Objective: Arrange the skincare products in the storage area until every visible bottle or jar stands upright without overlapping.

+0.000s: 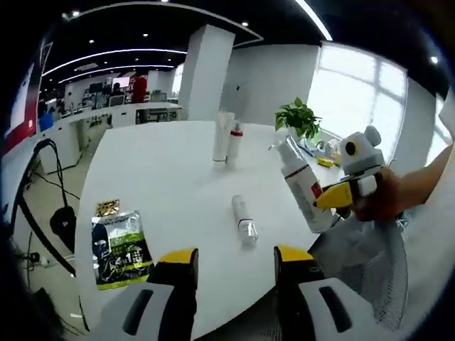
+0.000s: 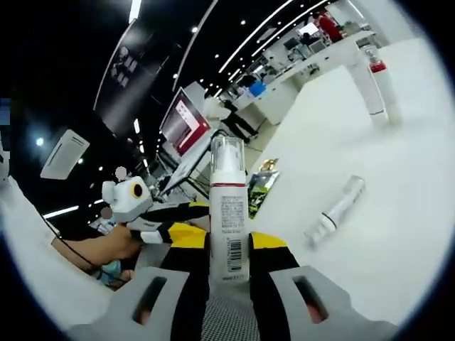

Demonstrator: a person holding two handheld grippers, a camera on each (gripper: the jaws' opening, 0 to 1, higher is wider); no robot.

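The right claw (image 2: 229,245) is clenched on a white foam pump bottle (image 2: 228,213) with a clear cap and a red band, its yellow-tipped jaws pressed against the bottle's lower body; in the left gripper view the same bottle (image 1: 302,181) hangs tilted in the air above the right edge of the white desk (image 1: 163,170), held by that claw (image 1: 334,197) and the person's hand (image 1: 387,195). The left claw (image 1: 234,266) is released, its jaws spread wide with nothing between them, over the near edge of the desk; a small clear-capped bottle (image 1: 244,219) lies on its side just beyond it (seen also in the right gripper view (image 2: 335,209)). Two tall white bottles (image 1: 227,140) stand upright side by side near the far edge; a green-and-black sachet (image 1: 121,249) lies flat near the left edge; a potted plant (image 1: 298,119) stands beyond.
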